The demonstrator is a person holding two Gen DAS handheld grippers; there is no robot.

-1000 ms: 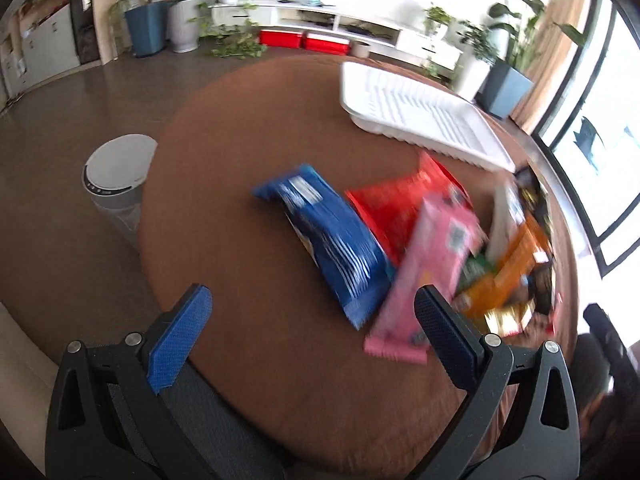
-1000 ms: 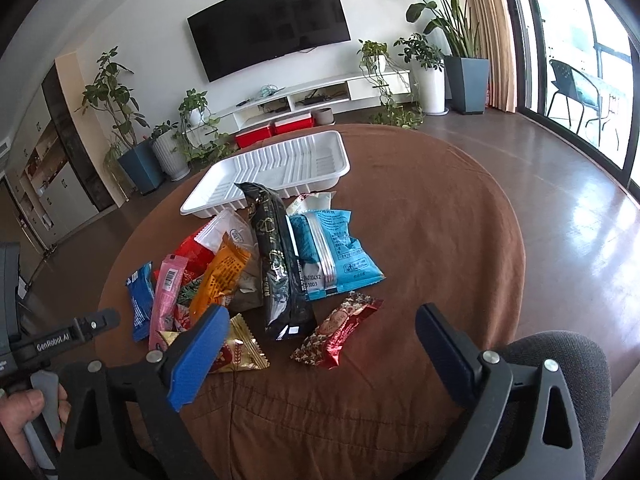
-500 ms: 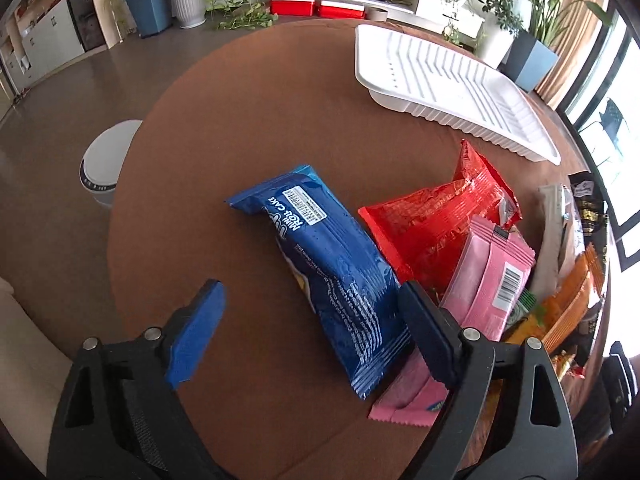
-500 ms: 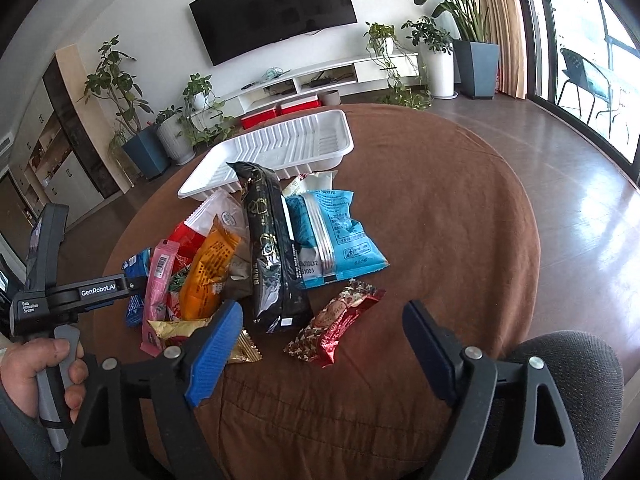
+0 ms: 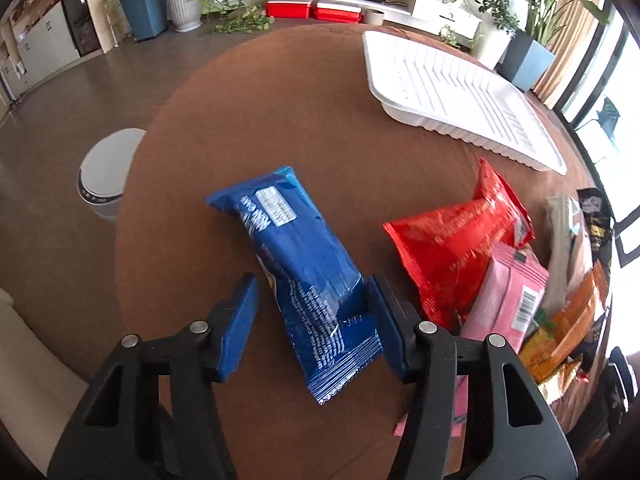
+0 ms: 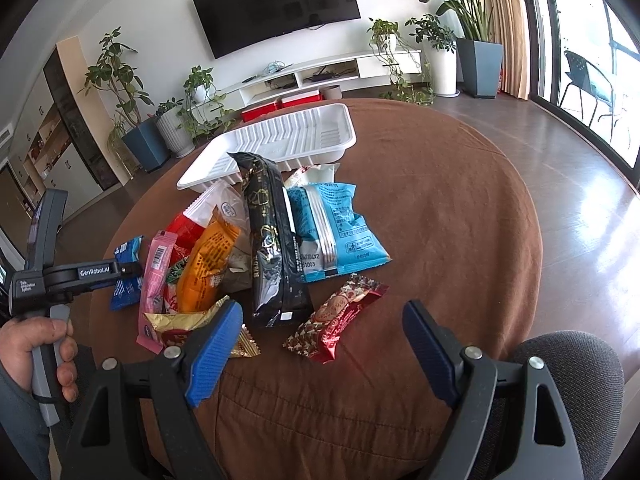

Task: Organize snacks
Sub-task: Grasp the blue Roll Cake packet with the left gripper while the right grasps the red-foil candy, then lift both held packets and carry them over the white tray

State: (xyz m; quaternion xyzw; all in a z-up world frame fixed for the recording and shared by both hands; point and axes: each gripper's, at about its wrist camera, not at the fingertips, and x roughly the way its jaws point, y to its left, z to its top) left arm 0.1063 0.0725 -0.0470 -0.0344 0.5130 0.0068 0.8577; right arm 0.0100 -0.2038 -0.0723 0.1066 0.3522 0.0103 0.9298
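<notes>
— Where are we with the snacks?

— On the first pick, we judge. Nearest to us, our left gripper [image 5: 310, 312] straddles the lower part of the blue packet [image 5: 296, 264], which lies flat on the brown table [image 5: 280, 100]. The jaws are parted around it: the right finger touches the wrapper's edge, the left finger stands just clear, so nothing is clamped.

— And the other hand?

— Our right gripper [image 6: 322, 340] hovers at the near edge of the table with its jaws wide apart and nothing between them. Just beyond it lies the dark red wrapper [image 6: 336, 326], and past that the black packet [image 6: 272, 236] and the light blue packet [image 6: 334, 228].

— What sits beside the blue one?

— To its right the red bag [image 5: 456, 248], with the pink packet [image 5: 508, 300] partly overlapping it; more wrappers are heaped past those.

— And the goal?

— The white tray [image 5: 460, 92] at the far side, which appears to hold nothing. We take it as the place for the snacks, though the task does not name it.

— So the next move?

— Squeeze the left jaws onto the blue packet across its width, lift it clear of the cloth, then carry it past the red bag to the tray. The wrapper looks slick, so a firm grip would be wise.
</notes>
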